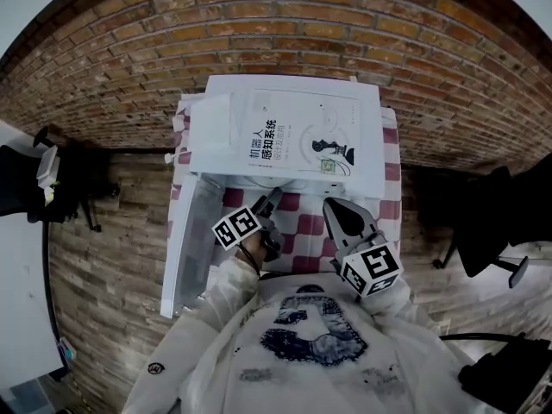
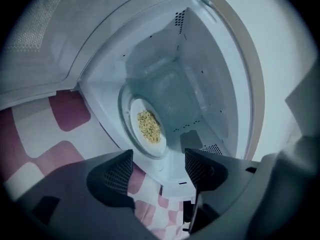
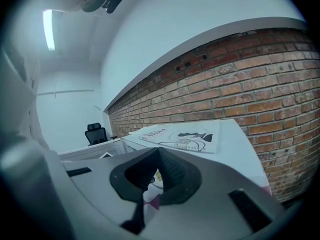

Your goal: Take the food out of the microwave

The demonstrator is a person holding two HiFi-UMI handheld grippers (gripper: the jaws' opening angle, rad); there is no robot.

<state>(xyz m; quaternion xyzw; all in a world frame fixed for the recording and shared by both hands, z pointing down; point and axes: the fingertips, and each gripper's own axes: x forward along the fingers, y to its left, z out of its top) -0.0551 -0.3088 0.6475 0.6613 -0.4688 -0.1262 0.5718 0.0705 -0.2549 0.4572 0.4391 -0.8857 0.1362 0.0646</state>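
A white microwave (image 1: 371, 153) stands on a red-and-white chequered cloth (image 1: 297, 231), its door (image 1: 185, 240) swung open to the left. Inside, in the left gripper view, a white plate (image 2: 136, 109) lies on the turntable with a heap of yellowish food (image 2: 149, 126) on it. My left gripper (image 2: 159, 166) is just outside the cavity mouth, open, with nothing between its pads. In the head view it (image 1: 274, 198) points at the opening. My right gripper (image 1: 332, 207) hovers to the right of it, before the microwave's front; its pads (image 3: 172, 171) meet at the tips, shut and empty.
A book (image 1: 297, 141) lies flat on top of the microwave. A brick wall (image 1: 259, 33) runs behind the table. A black office chair (image 1: 492, 231) stands to the right and a white desk (image 1: 17, 300) to the left.
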